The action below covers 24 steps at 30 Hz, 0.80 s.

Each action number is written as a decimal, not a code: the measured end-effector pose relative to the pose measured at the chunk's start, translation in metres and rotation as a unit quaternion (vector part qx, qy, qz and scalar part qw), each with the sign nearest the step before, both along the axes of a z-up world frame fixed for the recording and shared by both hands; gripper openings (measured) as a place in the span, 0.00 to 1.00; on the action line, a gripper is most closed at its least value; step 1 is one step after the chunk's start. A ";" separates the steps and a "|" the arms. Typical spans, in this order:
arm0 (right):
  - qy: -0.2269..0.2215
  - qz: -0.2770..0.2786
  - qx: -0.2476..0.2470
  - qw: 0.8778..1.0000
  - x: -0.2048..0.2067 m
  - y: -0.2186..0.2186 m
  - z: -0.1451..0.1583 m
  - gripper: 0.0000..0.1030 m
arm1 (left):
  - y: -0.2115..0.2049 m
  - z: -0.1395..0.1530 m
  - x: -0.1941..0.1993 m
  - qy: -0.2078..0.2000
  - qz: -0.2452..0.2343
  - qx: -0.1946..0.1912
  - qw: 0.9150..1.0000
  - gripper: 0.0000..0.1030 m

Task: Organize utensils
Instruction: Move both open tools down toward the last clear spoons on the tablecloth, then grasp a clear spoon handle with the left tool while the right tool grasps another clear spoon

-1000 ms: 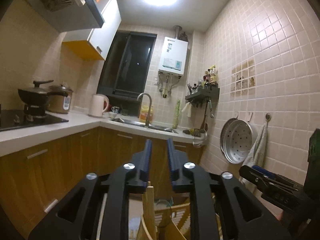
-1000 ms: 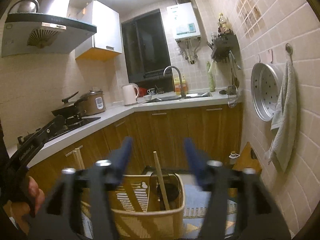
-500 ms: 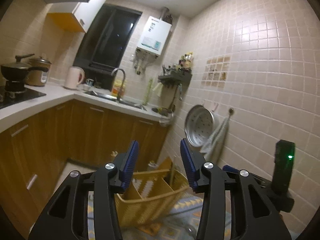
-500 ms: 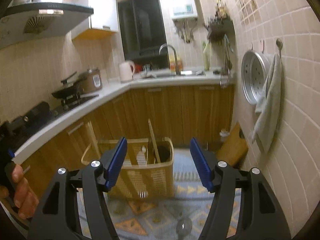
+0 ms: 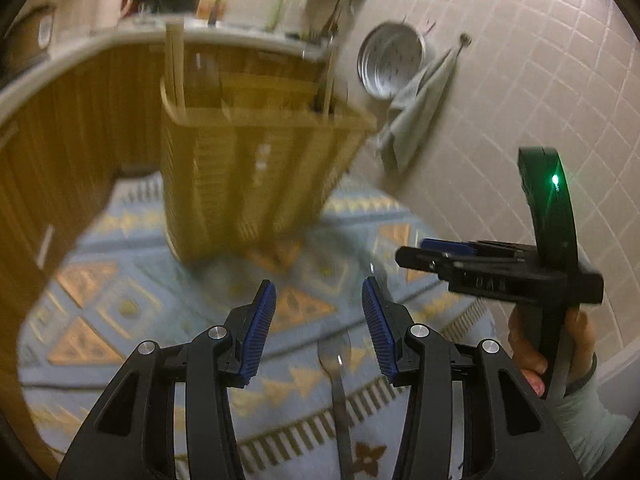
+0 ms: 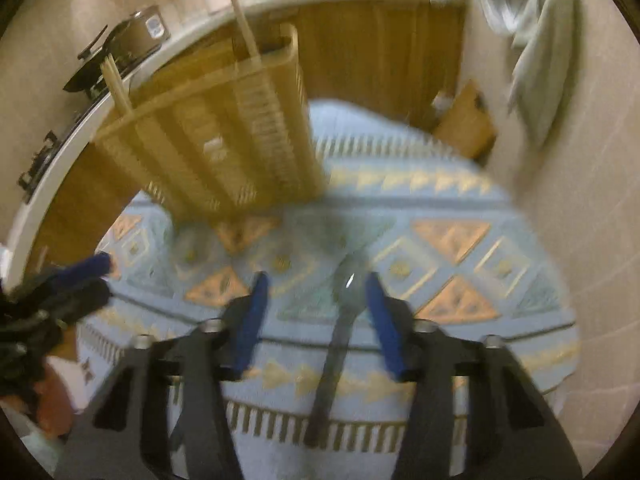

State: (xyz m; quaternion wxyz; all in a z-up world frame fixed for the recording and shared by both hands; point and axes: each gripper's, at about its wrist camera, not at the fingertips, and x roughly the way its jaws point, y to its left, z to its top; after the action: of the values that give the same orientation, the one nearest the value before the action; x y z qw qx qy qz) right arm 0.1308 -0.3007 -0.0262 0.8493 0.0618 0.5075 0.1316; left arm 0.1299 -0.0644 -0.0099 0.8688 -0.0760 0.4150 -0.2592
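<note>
Both views have tipped down from the kitchen walls to the floor rug (image 6: pixel 460 184). Spoon (image 6: pixel 340 320) lies flat near the rug's fringed front edge, bowl toward the yellow utensil basket (image 6: pixel 224 136) at the far edge. Right gripper (image 6: pixel 316 316) straddles it, jaws closing, pads not yet touching. Left gripper (image 5: pixel 320 328) released, empty. Step: reaching for the spoon. Next: lower, centre, clamp the handle.
</note>
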 end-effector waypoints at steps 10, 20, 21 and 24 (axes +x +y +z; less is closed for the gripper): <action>0.104 -0.024 0.016 0.994 0.009 -0.011 -0.045 0.36 | -0.029 -0.050 -0.009 0.080 -0.060 0.097 0.990 0.42; 0.134 -0.019 -0.035 0.990 0.017 0.018 -0.056 0.28 | -0.055 -0.068 -0.023 0.118 -0.113 0.154 0.974 0.41; 0.137 -0.025 -0.039 0.990 0.019 0.018 -0.056 0.24 | -0.055 -0.067 -0.023 0.119 -0.113 0.158 0.974 0.41; 0.146 -0.038 -0.042 0.988 0.022 0.021 -0.056 0.21 | -0.057 -0.067 -0.021 0.123 -0.112 0.166 0.972 0.41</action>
State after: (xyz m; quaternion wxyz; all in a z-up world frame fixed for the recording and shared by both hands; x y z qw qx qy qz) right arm 0.1532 -0.2798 -0.0822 0.7725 0.0640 0.6281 0.0675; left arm 0.1084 -0.1216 -0.0765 0.7771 0.0854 0.5618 -0.2707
